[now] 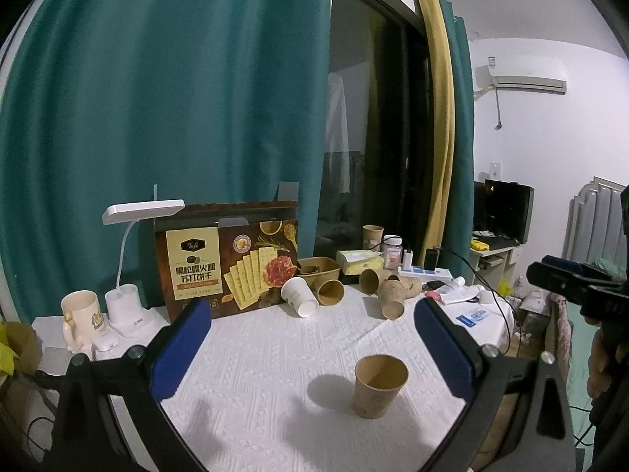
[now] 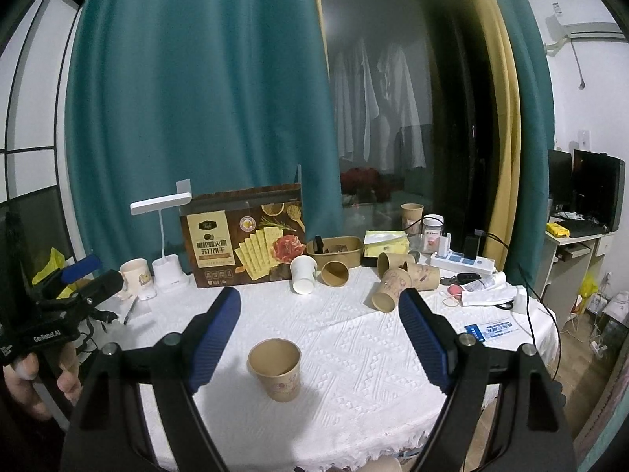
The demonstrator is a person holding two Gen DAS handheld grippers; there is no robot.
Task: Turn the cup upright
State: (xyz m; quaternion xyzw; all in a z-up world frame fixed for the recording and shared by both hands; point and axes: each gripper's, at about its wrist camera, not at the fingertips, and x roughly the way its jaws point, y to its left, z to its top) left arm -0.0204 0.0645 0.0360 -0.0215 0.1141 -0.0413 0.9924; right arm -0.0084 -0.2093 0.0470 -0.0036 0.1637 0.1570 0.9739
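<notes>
Right wrist view is showing the brown paper cup (image 2: 275, 369) standing upright, lying left of centre between the wide-open, empty right gripper (image 2: 320, 338).

From my remote seat, the cracker box (image 1: 228, 263) is hiding the counter (image 1: 275, 354) behind it, and its small print is reading too fine to make out. The right tool (image 1: 570, 287) is running off the left wrist view's edge, jaws unseen. A hand (image 2: 35, 381) is getting cut off at the right wrist view's border. The brown bowl's (image 2: 334, 251) contents are staying indistinct.
</notes>
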